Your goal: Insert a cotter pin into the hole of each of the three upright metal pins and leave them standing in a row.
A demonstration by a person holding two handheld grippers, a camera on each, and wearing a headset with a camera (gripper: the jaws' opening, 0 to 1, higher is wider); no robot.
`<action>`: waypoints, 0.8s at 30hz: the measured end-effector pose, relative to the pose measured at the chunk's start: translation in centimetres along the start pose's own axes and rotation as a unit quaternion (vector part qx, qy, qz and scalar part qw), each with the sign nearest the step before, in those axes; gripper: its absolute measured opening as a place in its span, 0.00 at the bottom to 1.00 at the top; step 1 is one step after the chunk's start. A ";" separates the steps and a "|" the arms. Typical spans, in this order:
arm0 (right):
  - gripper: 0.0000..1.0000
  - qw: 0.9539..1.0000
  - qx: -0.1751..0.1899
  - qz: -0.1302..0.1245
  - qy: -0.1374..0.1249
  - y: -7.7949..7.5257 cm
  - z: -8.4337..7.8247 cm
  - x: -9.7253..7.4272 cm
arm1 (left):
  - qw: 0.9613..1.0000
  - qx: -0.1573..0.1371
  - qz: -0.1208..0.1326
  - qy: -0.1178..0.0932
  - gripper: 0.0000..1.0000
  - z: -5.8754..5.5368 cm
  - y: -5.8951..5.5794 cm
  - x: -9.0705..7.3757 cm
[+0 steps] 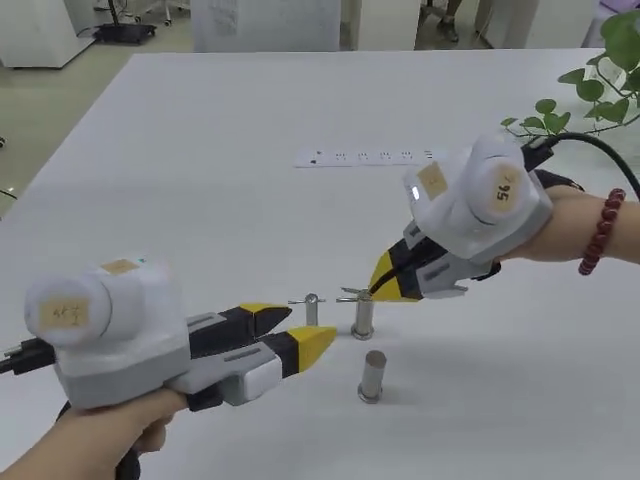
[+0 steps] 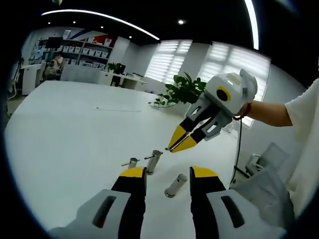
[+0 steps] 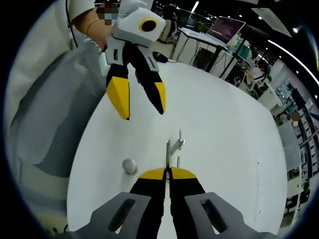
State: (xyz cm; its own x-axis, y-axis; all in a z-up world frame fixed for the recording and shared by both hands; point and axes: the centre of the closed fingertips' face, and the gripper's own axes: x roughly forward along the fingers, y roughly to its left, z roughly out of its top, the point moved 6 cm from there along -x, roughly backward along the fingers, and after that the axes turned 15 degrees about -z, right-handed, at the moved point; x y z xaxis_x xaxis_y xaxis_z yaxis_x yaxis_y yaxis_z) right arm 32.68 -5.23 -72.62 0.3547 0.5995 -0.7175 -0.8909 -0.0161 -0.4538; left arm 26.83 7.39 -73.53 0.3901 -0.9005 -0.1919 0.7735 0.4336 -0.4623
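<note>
Head view: my right gripper [image 1: 377, 290] clamped on cotter pin [image 1: 352, 298] at middle post [image 1: 362, 320]; best pushed level; my left gripper [image 1: 306, 330] apart.

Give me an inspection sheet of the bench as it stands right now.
Surface: white table, flat and clean.
Job's things: three metal pins stand upright. The far pin has the first cotter pin through it. The middle pin has the second cotter pin at its hole; how far it is in cannot be told. The near pin has none.
Clutter: power strip lying further back.
Grippers: left gripper open, holding nothing, beside the pins. Right gripper shut on the second cotter pin.
Cables: black cable running from the right gripper.
Surroundings: plant at the table's edge; office desks beyond.
</note>
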 end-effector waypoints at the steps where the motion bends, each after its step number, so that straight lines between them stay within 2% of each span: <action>1: 0.03 1.000 -0.002 0.001 -0.001 0.1 0.1 0.0 | 1.000 -0.010 -0.002 -0.001 0.32 0.0 -0.1 0.1; 9: 0.03 1.000 -0.012 0.006 -0.010 1.0 0.6 0.1 | 0.998 -0.055 -0.010 -0.007 0.26 0.0 -0.5 0.9; 13: 0.03 1.000 -0.018 0.006 -0.011 1.3 0.7 0.1 | 0.998 -0.068 -0.012 -0.006 0.22 -0.1 -0.6 1.3; 24: 0.03 0.999 -0.025 0.007 -0.019 2.1 1.2 0.0 | 0.994 -0.105 -0.013 -0.023 0.14 0.0 -0.8 1.9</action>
State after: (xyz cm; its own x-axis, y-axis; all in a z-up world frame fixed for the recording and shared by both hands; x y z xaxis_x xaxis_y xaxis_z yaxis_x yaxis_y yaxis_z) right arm 30.43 -4.29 -72.93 0.3304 0.6288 -0.7039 -0.8804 -0.0635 -0.4700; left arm 26.96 5.36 -73.54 0.3965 -0.9073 -0.1401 0.6640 0.3888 -0.6387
